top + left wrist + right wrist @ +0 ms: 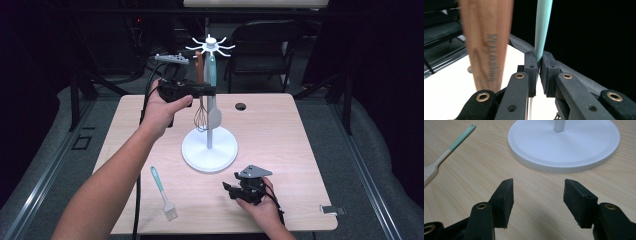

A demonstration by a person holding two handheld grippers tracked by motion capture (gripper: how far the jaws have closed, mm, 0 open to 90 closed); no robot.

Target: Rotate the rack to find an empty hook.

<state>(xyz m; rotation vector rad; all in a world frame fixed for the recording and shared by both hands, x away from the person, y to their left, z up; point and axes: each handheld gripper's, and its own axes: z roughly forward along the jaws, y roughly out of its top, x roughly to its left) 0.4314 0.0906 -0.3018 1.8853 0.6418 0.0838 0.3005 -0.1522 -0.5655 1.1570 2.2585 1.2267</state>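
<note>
Here, the left gripper [207, 91] is reaching level toward the white utensil stand [209, 150] at the middle of the wooden table [280, 150], and its jaws are clamping together on the mint-green handle of the spatula [543, 27]. In the left gripper view the handle is running straight up between the black pads [531, 72], pinched at their tips. The spatula is hanging upright from a hook on the stand's crown, its pale blade below the grip and beside the central pole, so its long axis is standing vertical and crossing the level jaws squarely. Just beside it, on the gripper's near side, the wooden-handled whisk [201, 112] is hanging from a neighbouring hook, close enough to be brushed. The coming move is likely turning on that upright axis: lifting along it would be freeing the handle from the hook. The right gripper [235, 191] is resting on the table near the stand's base, jaws standing apart on nothing, with the mint-handled pastry brush [164, 190] lying flat well to its left.
</note>
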